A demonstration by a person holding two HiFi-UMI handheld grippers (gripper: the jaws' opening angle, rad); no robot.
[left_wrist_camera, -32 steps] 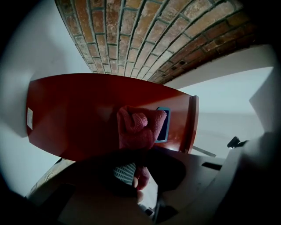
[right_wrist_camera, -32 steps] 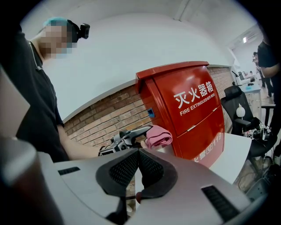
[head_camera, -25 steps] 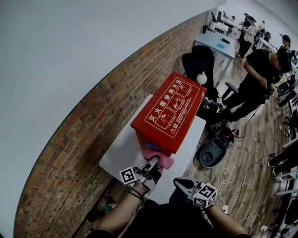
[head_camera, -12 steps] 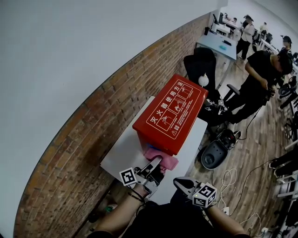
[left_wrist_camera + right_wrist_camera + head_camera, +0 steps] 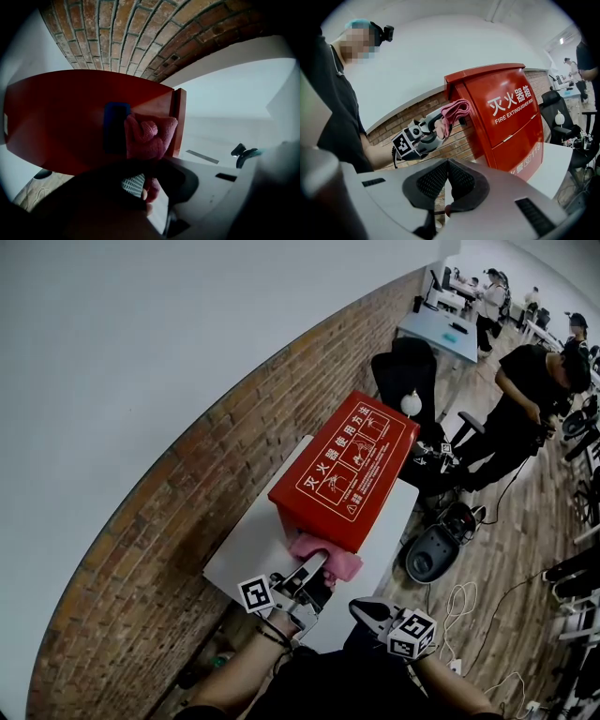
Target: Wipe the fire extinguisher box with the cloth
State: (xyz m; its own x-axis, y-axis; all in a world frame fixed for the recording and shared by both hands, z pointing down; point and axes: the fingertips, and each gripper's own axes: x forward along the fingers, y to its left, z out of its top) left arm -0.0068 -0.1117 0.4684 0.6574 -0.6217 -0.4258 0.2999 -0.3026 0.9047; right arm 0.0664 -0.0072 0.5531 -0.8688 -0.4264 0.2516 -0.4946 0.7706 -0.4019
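Holding the cloth [image 5: 328,556], bunched into a pink wad, clenched between the jaws of the left tool [image 5: 312,573] and set against the near end face of the fire extinguisher box [image 5: 354,465]. Touching the red panel there, just beside a blue patch [image 5: 115,125] and close to that face's vertical corner, high up under the lid edge as seen from the right gripper view. Standing upright on the white worktop [image 5: 246,545], with one long side toward the edge that runs along the brick wall [image 5: 141,549] and the near end of the worktop left bare. Keeping the right tool [image 5: 362,608] well apart from the box, out past the worktop's near edge, jaws closed together on nothing.

Judged as under way but far from finished: contact only on the near end face at this moment. Left to cover, by the look of it: the sloped top with its printed diagrams, the long front with the white lettering, and the remaining sides. No telling from the surfaces how much has had the cloth over it, since no dust line, streak or wet mark shows on the red paint. Likely next: working the wad across this end face, then up onto the lid.
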